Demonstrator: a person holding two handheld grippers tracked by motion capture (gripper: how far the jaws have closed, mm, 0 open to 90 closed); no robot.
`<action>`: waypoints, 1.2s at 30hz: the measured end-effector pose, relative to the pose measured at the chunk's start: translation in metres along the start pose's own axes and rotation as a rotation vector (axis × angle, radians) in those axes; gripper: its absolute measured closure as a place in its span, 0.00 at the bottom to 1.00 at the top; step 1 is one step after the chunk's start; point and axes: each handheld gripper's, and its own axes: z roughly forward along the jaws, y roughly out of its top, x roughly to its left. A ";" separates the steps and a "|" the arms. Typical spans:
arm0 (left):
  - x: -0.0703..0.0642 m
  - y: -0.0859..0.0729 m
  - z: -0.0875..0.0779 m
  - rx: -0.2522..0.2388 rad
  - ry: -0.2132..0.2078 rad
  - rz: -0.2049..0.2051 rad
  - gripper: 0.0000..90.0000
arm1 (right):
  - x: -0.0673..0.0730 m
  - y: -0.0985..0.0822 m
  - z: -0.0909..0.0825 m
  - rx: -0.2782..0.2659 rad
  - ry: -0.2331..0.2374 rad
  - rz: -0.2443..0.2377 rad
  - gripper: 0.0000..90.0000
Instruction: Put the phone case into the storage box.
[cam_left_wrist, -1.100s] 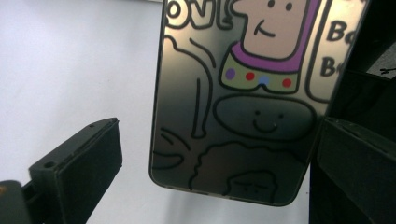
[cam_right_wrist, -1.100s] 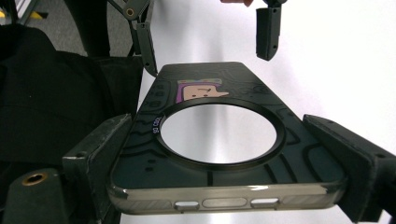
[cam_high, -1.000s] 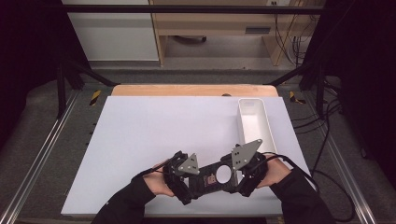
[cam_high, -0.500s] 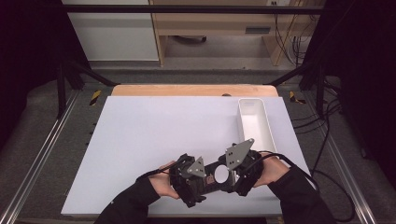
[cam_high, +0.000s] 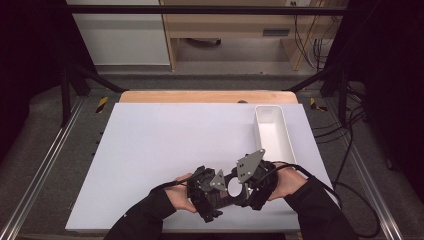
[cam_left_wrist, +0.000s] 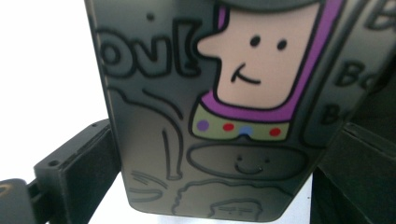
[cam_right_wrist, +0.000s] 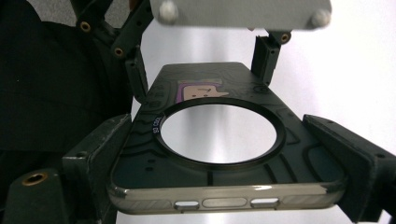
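A dark translucent phone case with a round ring cut-out and a cartoon print is held flat just above the white table top, near its front edge. My left gripper is shut on one end of it; in the left gripper view the printed case sits between both jaws. My right gripper is shut on the other end. In the right gripper view the case spans both jaws, with the left gripper clamped on its far end.
A long white tray stands at the right of the table, just beyond the right gripper. A wooden strip runs along the table's far edge. Metal rails flank both sides, and cables hang at the right.
The two grippers have drawn closer together over the case; the left one has shifted right. The case has stayed at almost the same spot.
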 end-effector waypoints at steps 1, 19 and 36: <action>0.000 0.001 0.000 0.004 0.000 0.003 0.02 | 0.000 0.000 0.000 0.003 0.003 -0.003 0.14; -0.002 0.004 0.002 0.029 0.007 0.032 0.12 | 0.001 0.004 0.004 0.016 0.012 -0.017 0.13; -0.001 -0.004 -0.006 -0.049 0.021 0.029 0.13 | 0.002 0.004 -0.005 -0.105 -0.017 0.003 0.00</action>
